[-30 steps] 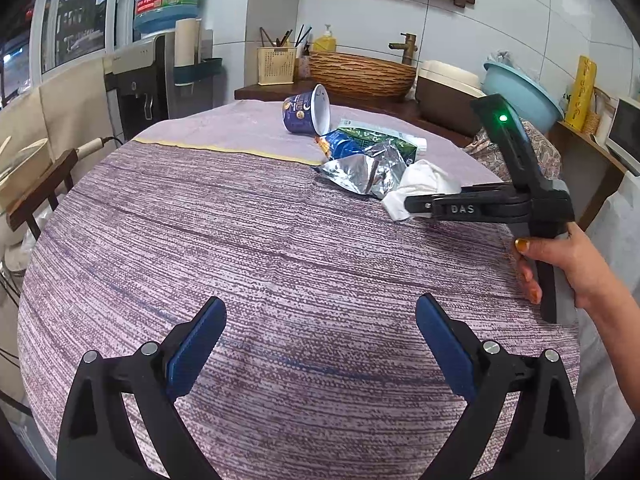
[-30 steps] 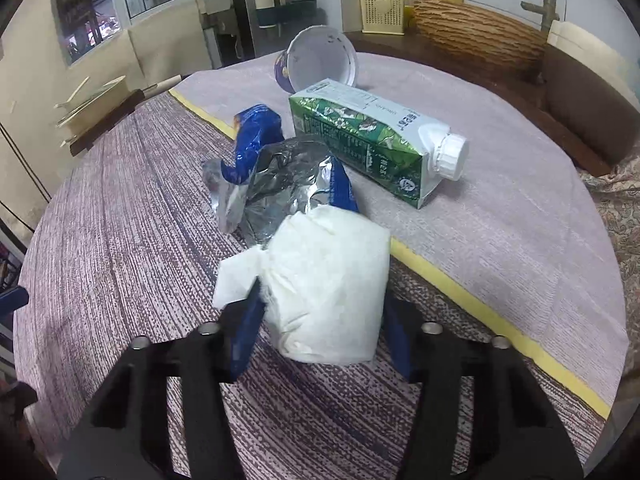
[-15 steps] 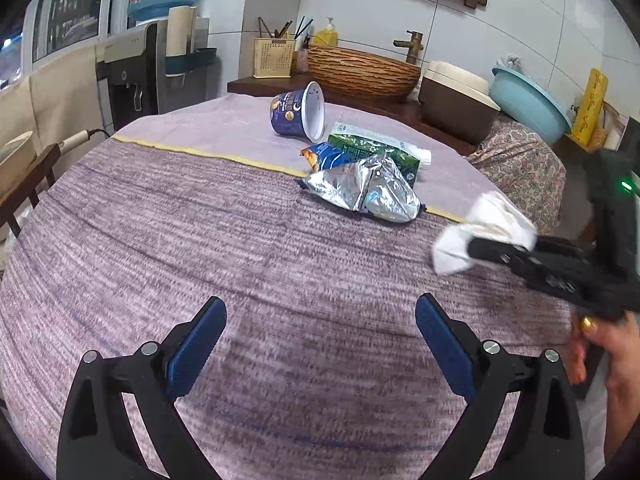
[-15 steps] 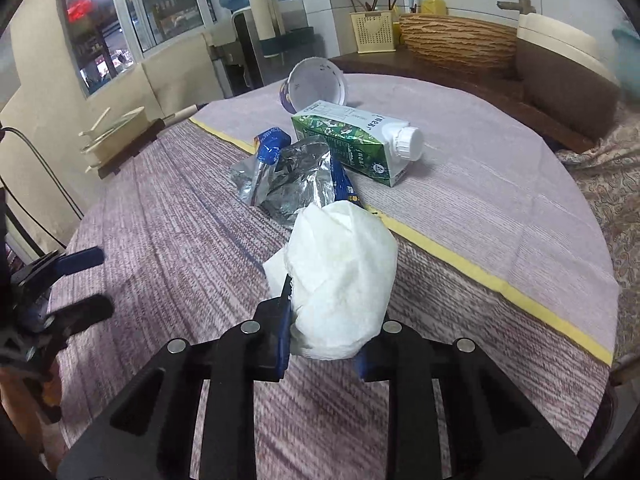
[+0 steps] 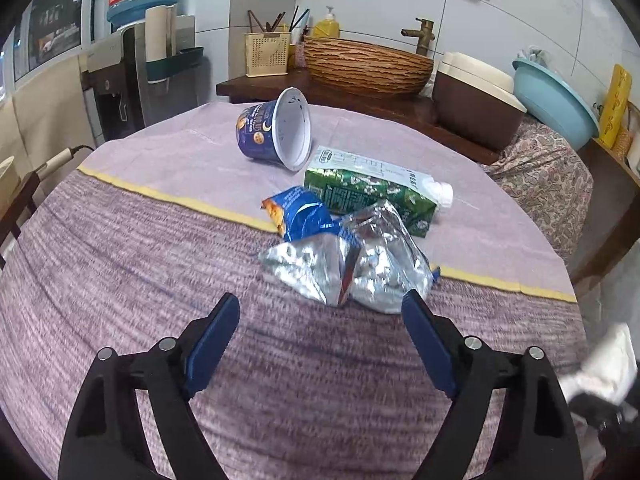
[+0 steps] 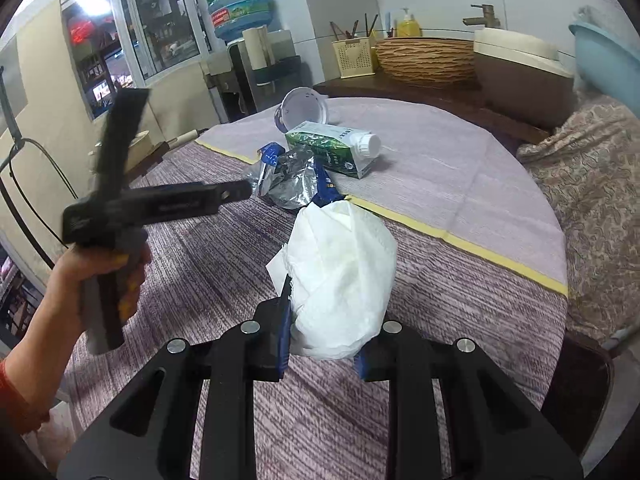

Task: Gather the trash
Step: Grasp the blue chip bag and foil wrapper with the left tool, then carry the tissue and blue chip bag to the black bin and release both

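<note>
Two tongs share the work: the right tongs [image 6: 322, 334] are clenched on a crumpled white tissue [image 6: 340, 276], lifted clear of the desk [image 5: 140, 280], while the left tongs [image 5: 320, 344] stand released, their jaws having just been closing a little with nothing between them, just short of the crumpled foil snack bag [image 5: 352, 268]. That bag lies on the striped cloth, touching a green carton [image 5: 372, 192] behind it; a blue paper cup [image 5: 276, 132] lies tipped on its side farther back. The tissue looks feather-light and soft, so a pinch anywhere on its bulk should hold. The foil bag is likely light, crinkly and slick, and may slide or spring back; taking it across a bunched fold near the middle seems safer than at a flat edge. The carton appears stiffer and is best gripped across its narrow sides
</note>
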